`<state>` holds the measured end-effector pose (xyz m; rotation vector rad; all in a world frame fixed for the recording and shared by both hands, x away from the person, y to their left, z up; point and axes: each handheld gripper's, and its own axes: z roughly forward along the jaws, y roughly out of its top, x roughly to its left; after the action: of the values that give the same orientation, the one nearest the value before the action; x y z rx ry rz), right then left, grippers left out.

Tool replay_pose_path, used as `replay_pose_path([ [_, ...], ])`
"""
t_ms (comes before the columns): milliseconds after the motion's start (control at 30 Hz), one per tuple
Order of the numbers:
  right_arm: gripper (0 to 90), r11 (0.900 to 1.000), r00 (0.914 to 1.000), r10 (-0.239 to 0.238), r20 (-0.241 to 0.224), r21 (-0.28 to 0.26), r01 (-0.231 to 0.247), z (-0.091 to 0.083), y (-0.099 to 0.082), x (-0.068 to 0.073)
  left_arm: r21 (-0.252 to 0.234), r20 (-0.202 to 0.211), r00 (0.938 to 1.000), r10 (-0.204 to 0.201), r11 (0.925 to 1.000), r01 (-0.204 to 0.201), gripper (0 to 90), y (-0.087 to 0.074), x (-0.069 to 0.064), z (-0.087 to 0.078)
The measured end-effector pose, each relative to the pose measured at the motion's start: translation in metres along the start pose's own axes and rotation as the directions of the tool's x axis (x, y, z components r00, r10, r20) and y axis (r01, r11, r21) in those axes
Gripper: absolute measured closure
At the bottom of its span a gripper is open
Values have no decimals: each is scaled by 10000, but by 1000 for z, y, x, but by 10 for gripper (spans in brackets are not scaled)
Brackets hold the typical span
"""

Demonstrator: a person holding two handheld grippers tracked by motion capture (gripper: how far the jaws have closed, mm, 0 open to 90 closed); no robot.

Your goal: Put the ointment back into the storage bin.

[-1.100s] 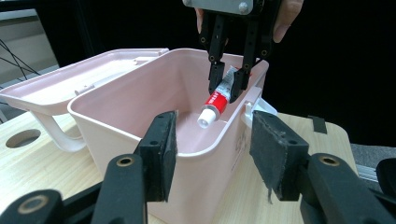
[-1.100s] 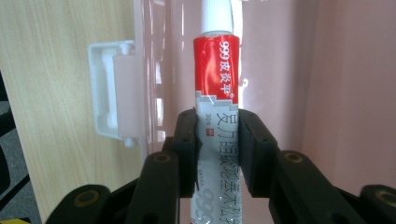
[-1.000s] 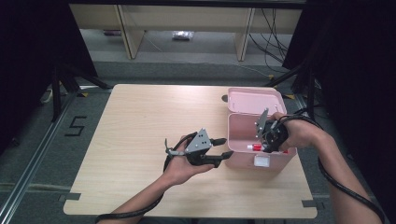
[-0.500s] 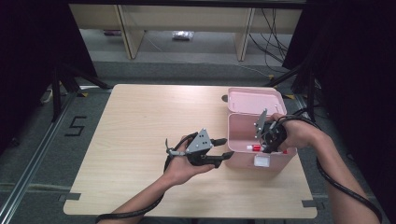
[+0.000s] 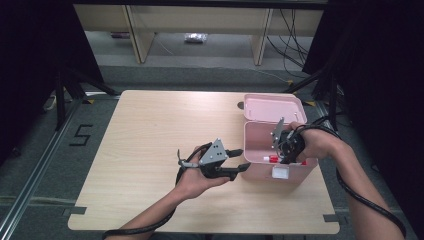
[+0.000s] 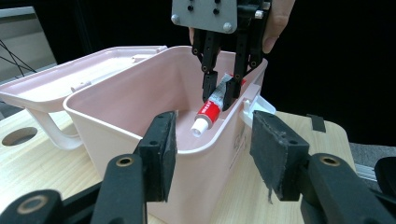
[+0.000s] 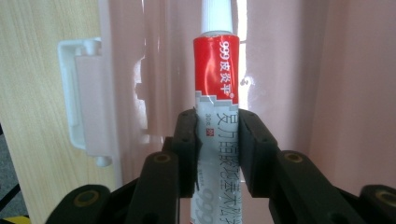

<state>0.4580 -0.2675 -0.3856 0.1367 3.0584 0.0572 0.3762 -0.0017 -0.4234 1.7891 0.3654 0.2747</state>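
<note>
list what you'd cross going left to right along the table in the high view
bare light wooden tabletop → left tool, jaws open toward the box → open pink plastic box → right tool over the box, shut on the red, white and grey tube

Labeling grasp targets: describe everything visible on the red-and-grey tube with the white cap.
The red-and-grey tube with the white cap is a slim, soft-looking ointment-type tube: white screw cap, red band with white printed characters, then a grey-white body with red characters. The right gripper is clamped on its grey body, both pads pressing its sides. It hangs tilted, cap end lowest, inside the open pink plastic box, near the rim by the white latch. Whether the cap touches the wall is unclear.
</note>
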Motion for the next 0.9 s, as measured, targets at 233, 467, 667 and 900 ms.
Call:
replay_pose_path([
  [233,715,10000,9999,99,-26,10,-99,3,-1,-1,45,20,10000,30,10000,-30,501,0,0,0],
  [467,715,10000,9999,32,-100,-28,-32,5,-2,-3,55,19,10000,80,10000,-80,501,1,0,0],
  [667,715,9999,9999,-84,-102,-60,84,7,-2,-5,49,27,10000,55,10000,-55,500,0,-1,1],
  [900,715,10000,9998,75,-189,0,-75,11,-3,-6,43,40,10000,48,10000,-48,500,0,-1,1],
])
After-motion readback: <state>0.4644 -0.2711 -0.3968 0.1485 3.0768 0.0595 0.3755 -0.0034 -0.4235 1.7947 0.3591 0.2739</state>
